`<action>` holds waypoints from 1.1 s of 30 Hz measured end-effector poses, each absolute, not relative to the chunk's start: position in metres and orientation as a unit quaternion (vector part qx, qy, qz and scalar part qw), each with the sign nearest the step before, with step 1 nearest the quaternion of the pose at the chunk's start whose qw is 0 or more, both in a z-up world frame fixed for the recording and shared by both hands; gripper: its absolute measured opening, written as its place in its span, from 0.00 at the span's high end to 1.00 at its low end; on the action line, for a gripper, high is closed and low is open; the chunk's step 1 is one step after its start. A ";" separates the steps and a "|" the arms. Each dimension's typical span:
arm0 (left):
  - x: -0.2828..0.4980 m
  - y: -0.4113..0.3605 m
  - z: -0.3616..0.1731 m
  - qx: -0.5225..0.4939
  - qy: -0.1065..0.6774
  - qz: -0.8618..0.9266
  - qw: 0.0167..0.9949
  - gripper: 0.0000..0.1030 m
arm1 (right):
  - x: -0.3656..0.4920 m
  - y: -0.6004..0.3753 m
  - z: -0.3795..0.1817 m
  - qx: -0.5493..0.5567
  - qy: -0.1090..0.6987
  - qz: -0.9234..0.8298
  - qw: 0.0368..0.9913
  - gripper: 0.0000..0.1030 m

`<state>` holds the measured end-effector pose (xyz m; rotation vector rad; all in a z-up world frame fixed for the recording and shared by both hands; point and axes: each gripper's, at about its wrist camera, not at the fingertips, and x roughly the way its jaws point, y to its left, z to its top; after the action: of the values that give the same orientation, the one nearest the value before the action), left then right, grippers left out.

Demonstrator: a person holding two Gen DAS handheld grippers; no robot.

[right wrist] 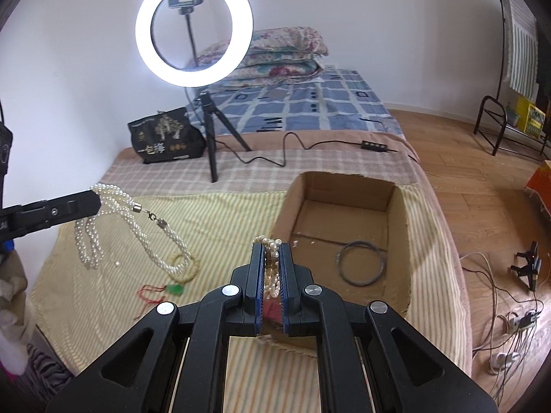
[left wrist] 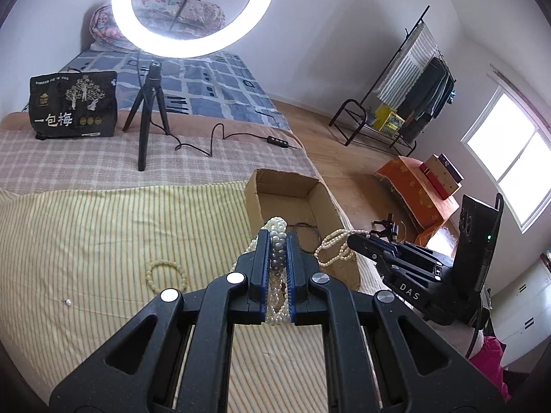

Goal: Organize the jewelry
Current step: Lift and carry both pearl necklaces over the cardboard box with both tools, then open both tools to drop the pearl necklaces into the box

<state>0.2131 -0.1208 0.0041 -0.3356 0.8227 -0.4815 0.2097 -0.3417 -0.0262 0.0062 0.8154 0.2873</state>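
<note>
Between the fingers of our left gripper we clamp a twisted pearl necklace, pads pressed tight on it; just beyond the fingertips sits the cardboard box, and to their left a bead bracelet lies on the striped cloth.

From the right wrist view, our right gripper pinches a thinner pearl strand between closed fingers, the box just ahead holding a dark ring. Far left of these fingers, the left gripper dangles its necklace above the cloth.
</note>
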 end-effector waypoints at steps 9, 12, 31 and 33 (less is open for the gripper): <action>0.235 -0.171 -0.011 -0.162 0.405 -0.254 0.863 0.94 | 0.213 -0.373 -0.046 0.002 0.415 0.118 0.902 0.94; 0.242 -0.187 -0.018 -0.160 0.410 -0.257 0.861 0.94 | 0.213 -0.384 -0.052 0.002 0.422 0.113 0.900 0.94; 0.271 -0.229 -0.062 -0.150 0.449 -0.259 0.842 0.94 | 0.213 -0.407 -0.085 0.012 0.456 0.111 0.883 0.94; 0.273 -0.229 -0.064 -0.149 0.451 -0.260 0.841 0.94 | 0.214 -0.406 -0.088 0.010 0.458 0.114 0.882 0.93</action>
<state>0.2729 -0.2292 -0.0639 -0.3154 0.9536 -0.5496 0.2139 -0.4064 -0.0877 0.0204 0.9533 0.2372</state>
